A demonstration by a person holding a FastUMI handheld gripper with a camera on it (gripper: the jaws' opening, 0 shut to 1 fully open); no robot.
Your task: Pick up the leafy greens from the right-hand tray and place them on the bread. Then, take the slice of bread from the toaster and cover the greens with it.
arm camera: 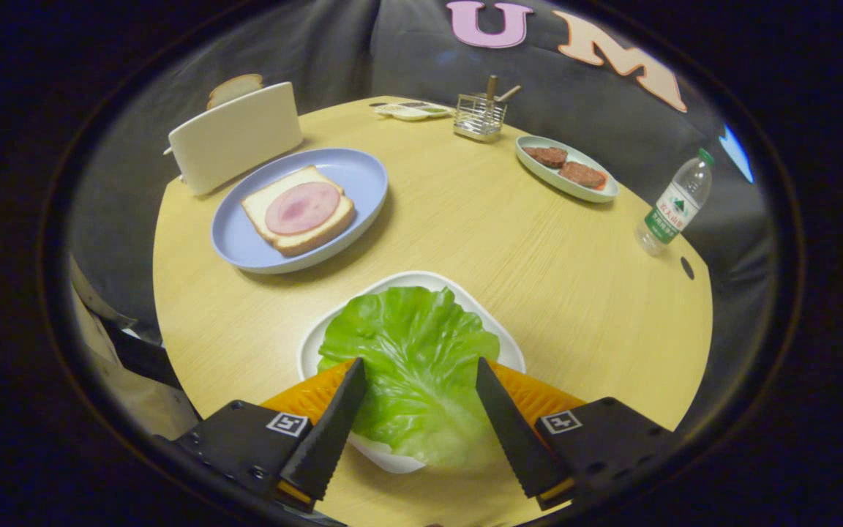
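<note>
Going for the lettuce (410, 366) first: it's on the white tray (308, 355) at the worktop's near edge, between our spread fingers (421, 380), ungripped. Next we pinch it, then carry it to the bread (297, 210).

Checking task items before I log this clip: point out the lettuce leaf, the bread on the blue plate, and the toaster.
lettuce leaf (410, 366), gripper view, middle of leaf, between the open gripper (419, 391) fingers
bread (264, 208), gripper view, bare corner
toaster (235, 139), gripper view, side wall

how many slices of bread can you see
2: one square white bread slice topped with round pink ham on the blue plate, one slice poking from the white toaster behind it. The open gripper straddles the green lettuce leaf.
</note>
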